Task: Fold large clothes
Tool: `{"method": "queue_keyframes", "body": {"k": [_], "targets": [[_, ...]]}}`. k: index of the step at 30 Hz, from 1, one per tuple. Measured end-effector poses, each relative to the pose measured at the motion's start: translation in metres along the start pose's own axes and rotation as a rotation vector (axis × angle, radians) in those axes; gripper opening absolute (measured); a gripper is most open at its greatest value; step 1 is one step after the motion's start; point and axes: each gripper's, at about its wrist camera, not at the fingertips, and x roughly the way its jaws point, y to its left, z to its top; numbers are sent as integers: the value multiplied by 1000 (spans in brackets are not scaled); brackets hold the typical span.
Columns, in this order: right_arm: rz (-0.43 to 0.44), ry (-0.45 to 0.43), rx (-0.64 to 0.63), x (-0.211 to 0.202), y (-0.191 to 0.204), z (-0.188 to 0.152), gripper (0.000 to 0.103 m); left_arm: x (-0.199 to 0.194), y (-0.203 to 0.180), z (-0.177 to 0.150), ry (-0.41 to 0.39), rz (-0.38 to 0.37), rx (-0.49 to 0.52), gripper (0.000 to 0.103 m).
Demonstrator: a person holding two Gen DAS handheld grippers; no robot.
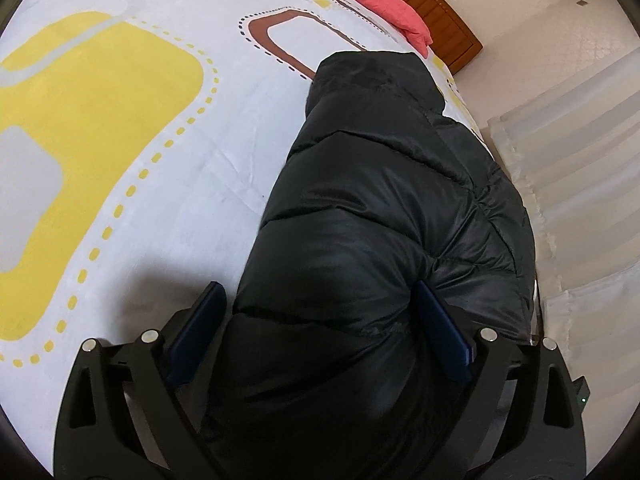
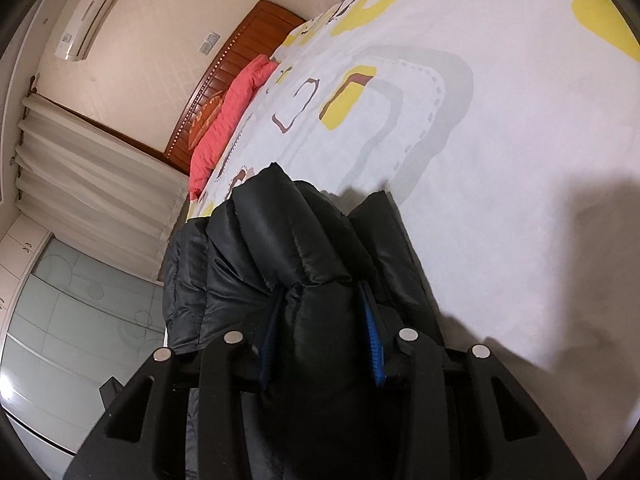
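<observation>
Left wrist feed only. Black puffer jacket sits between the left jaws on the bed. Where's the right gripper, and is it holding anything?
Observer: The right gripper is shut on a thick fold of the jacket. Its blue pads press in from both sides.
Operator: What's off the bed edge on that side, past the curtain?
Observer: A wardrobe with pale frosted doors stands next to the curtain.
</observation>
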Motion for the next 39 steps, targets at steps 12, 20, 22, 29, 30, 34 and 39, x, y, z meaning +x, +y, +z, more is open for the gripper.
{"method": "queue_keyframes", "body": {"k": [12,20,22,29,30,34,39], "targets": [[-15,-8,-14,-6,6,-2,35,1,1,7,22,-16,-18,94],[-51,-29,-51,-36,24,5,78,-27,31,8,96,-154,-182,95],[-88,-35,-88,-41,26,4,79,-34,37,2,91,-169,-190,99],[-57,109,-55,-19,-2,5,87,-29,45,-12,116,-253,-181,101],[-34,121,-41,-16,-5,5,87,-26,44,-10,127,-261,-180,101],[26,177,-73,-5,1,1,87,-15,40,-9,143,-280,-172,101],[41,174,-75,1,2,-2,64,-13,30,-10,129,-279,-157,90]]}}
